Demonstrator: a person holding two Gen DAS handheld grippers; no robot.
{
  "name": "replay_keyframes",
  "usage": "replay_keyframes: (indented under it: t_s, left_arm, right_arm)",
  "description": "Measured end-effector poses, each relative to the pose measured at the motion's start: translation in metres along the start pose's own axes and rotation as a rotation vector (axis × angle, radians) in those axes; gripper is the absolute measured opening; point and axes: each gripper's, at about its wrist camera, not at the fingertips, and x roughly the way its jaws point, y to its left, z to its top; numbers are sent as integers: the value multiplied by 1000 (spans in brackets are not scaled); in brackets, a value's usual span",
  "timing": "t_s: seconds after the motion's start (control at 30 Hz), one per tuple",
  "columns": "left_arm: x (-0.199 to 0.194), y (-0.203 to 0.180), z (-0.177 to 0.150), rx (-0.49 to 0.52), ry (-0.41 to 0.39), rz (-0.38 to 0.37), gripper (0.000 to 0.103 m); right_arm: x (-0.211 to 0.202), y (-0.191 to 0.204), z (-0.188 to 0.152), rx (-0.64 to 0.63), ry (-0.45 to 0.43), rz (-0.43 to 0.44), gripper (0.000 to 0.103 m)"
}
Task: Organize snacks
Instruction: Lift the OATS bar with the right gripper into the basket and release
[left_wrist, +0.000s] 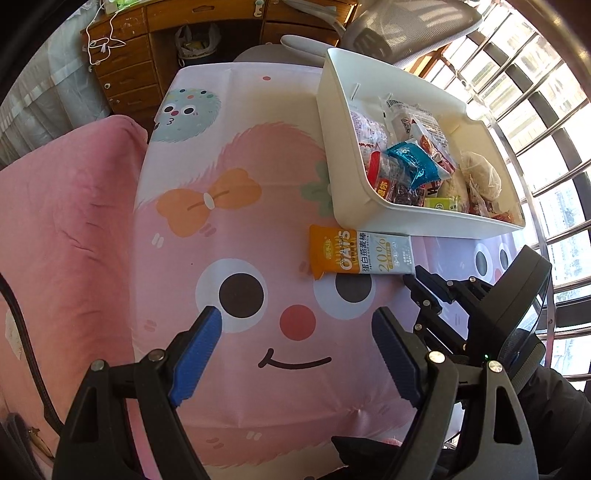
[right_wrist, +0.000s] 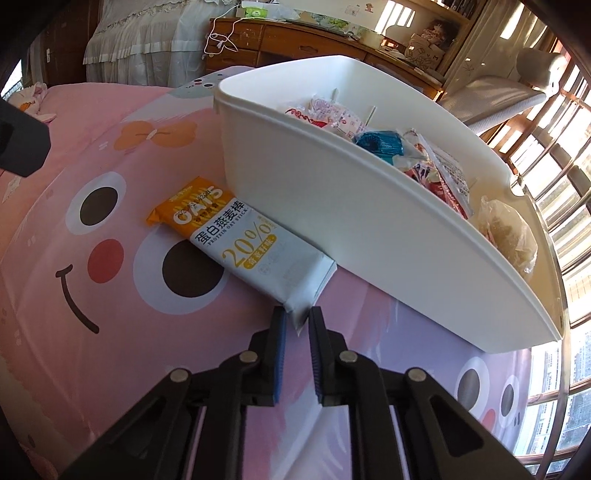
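Right wrist view: right gripper pinching oat bar corner, unclear elsewhere

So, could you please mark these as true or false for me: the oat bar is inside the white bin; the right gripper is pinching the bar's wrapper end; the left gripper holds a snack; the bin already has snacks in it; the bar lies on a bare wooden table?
1. The oat bar is inside the white bin. False: it lies outside, right beside the bin's wall.
2. The right gripper is pinching the bar's wrapper end. True.
3. The left gripper holds a snack. False: its jaws stand open and empty.
4. The bin already has snacks in it. True: several wrapped packets, among them a blue packet.
5. The bar lies on a bare wooden table. False: it lies on a pink cartoon cloth.
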Motion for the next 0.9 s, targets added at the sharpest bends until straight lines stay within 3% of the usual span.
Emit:
replay_keyframes:
  t_s: [0.37, 0.9]
  left_arm:
    - [-12, 3, -2, 11, -39, -37, 82]
    - [-33, -4, -12, 15, -107, -114, 82]
  right_arm:
    - [-23, -2, 5, 23, -18, -24, 3]
    - [-110, -8, 21, 10, -147, -65, 1]
